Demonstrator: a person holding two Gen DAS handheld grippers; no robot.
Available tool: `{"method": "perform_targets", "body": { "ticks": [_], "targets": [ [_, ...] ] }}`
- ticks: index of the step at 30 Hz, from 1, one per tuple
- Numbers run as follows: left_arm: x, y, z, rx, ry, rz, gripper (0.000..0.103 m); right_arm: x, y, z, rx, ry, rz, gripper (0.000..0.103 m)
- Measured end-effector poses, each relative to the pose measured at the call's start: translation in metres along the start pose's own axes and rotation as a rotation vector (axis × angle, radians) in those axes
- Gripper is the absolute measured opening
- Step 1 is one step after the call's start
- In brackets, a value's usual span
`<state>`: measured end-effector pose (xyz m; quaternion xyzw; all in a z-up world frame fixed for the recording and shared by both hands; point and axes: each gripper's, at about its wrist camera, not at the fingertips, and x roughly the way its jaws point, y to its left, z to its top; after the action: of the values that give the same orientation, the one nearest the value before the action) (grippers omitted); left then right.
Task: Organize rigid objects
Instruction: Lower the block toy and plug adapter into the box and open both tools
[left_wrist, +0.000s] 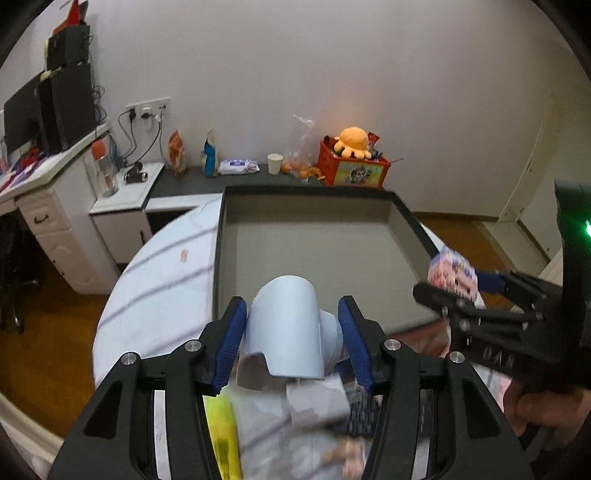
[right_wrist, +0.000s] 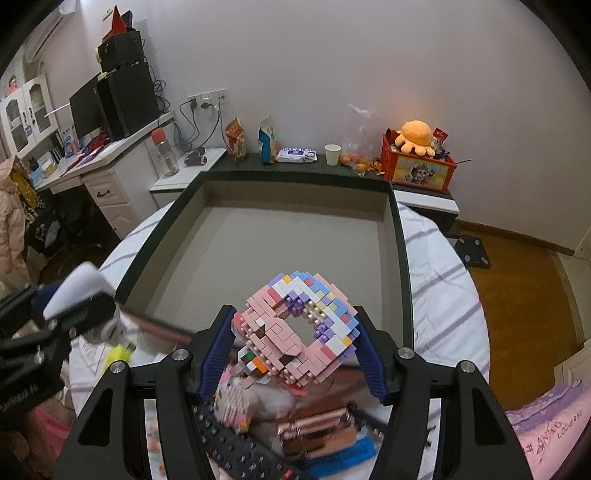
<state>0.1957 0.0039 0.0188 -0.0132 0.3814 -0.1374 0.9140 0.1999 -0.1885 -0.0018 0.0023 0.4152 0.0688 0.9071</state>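
My left gripper (left_wrist: 291, 301) is shut on a pale blue plastic piece (left_wrist: 288, 325) shaped like a bent tube. It hangs above the clutter at the near edge of a wide shallow box (left_wrist: 317, 240). My right gripper (right_wrist: 294, 310) is shut on a ring-shaped pink, white and purple brick model (right_wrist: 295, 332), held just over the box's near rim (right_wrist: 162, 321). The box floor (right_wrist: 295, 240) is bare grey. In the right wrist view the left gripper (right_wrist: 55, 317) shows at the left edge with the pale piece (right_wrist: 74, 291).
Under the grippers lies a pile: a black remote (right_wrist: 240, 454), a yellow item (left_wrist: 221, 435), pink boxes. The box rests on a striped round bed (left_wrist: 159, 280). Behind are a dark shelf with a paper cup (right_wrist: 332, 153), a red crate (right_wrist: 421, 168) and a white desk (left_wrist: 48, 206).
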Motion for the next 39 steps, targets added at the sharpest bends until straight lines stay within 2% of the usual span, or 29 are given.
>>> {"method": "perform_targets", "body": {
  "ticks": [6, 10, 14, 16, 17, 19, 21, 23, 24, 31, 34, 39],
  "targets": [
    [0.056, -0.002, 0.031, 0.007, 0.040, -0.007, 0.053, 0.034, -0.010, 0.021, 0.012, 0.036, -0.006, 0.063],
    [0.090, -0.004, 0.034, 0.009, 0.092, 0.000, 0.053, 0.064, -0.015, 0.023, 0.023, 0.094, -0.001, 0.063],
    [0.106, -0.004, 0.030, 0.010, 0.125, 0.020, 0.054, 0.082, -0.017, 0.020, 0.021, 0.138, -0.006, 0.063],
    [0.108, -0.003, 0.029, 0.010, 0.126, 0.032, 0.068, 0.087, -0.016, 0.018, 0.019, 0.155, -0.008, 0.063],
    [0.106, -0.003, 0.030, 0.009, 0.120, 0.043, 0.073, 0.089, -0.016, 0.017, 0.016, 0.166, -0.011, 0.064],
    [0.103, -0.002, 0.030, 0.010, 0.105, 0.051, 0.090, 0.091, -0.014, 0.015, 0.008, 0.169, -0.020, 0.064],
    [0.096, 0.000, 0.030, 0.004, 0.092, 0.043, 0.101, 0.091, -0.014, 0.015, 0.009, 0.171, -0.022, 0.064],
    [0.087, 0.000, 0.030, 0.001, 0.075, 0.035, 0.102, 0.088, -0.013, 0.017, 0.014, 0.166, -0.016, 0.074],
    [0.084, 0.001, 0.029, 0.003, 0.071, 0.040, 0.103, 0.085, -0.013, 0.018, 0.011, 0.154, -0.024, 0.083],
    [0.040, 0.003, 0.024, -0.005, -0.003, 0.042, 0.103, 0.061, -0.016, 0.017, 0.047, 0.081, -0.027, 0.083],
    [0.013, 0.003, 0.021, -0.010, -0.054, 0.048, 0.103, 0.039, -0.018, 0.018, 0.064, 0.024, -0.017, 0.083],
    [-0.024, 0.000, 0.010, -0.020, -0.095, 0.063, 0.103, 0.005, -0.017, 0.017, 0.076, -0.054, 0.003, 0.083]
  ]
}}
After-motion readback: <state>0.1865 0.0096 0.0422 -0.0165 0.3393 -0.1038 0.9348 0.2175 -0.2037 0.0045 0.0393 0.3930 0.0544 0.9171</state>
